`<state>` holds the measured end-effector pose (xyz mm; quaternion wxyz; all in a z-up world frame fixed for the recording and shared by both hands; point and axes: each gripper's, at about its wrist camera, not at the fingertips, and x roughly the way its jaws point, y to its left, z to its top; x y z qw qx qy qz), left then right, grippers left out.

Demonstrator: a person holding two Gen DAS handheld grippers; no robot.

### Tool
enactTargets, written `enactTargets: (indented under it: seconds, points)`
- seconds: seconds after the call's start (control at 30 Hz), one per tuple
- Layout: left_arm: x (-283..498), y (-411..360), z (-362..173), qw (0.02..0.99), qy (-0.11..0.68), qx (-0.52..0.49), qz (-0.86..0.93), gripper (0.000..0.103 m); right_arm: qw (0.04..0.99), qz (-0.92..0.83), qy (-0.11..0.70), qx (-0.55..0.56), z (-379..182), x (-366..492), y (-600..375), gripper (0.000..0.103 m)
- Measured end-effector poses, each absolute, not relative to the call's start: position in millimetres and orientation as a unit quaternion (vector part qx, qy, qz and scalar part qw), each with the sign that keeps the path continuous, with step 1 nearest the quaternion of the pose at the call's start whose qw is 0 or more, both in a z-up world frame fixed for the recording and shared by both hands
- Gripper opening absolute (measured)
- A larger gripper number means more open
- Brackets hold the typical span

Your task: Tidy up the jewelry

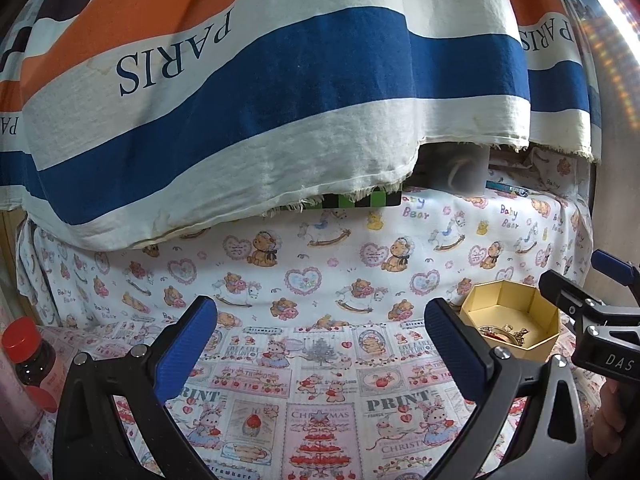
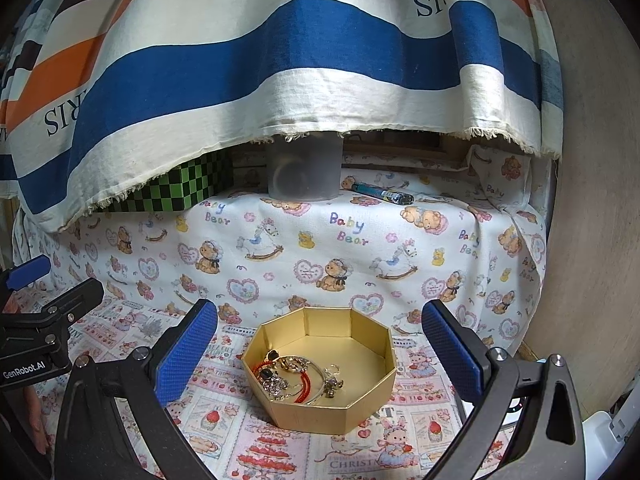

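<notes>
**Jewelry box sorted-ish, both grippers hanging back empty**

So rn the right gripper (image 2: 320, 344) is spread wide w/ nothing between its blue pads (image 2: 188, 352), and the gold octagonal box (image 2: 352, 412) sits right in front of it, basically centred between the fingers. All the jewelry (image 2: 296, 376) I can spot is piled in the near-left corner of that box: a red cord, some sparkly bits, a ring or hoop thing. Too tangled to count pieces tbh

Left gripper (image 1: 320, 344) is also wide open and empty, pointed at bare printed tablecloth (image 1: 320, 420). From its view the box (image 1: 544, 344) is off to the front-right, w/ the right gripper (image 1: 576, 300) hovering just beside it.

My guess: box is parked there as the catch-all, low open walls so stuff drops in easily. No loose pieces visible on the cloth, so probably near done, or next is untangling inside the box

Bg: striped PARIS cloth (image 2: 256, 80) hanging behind, a pen (image 2: 382, 193) far back
</notes>
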<state>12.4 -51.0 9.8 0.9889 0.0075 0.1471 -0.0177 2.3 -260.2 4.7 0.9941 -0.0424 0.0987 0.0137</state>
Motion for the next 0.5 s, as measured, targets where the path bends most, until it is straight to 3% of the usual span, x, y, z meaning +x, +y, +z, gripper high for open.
enactTargets:
  seconds: [0.5]
  points:
    - [14.8, -49.6, 8.1, 0.988, 0.156, 0.007, -0.02, 0.103, 0.994, 0.017, 0.101, -0.045, 4.1, 3.7, -258.9, 0.103]
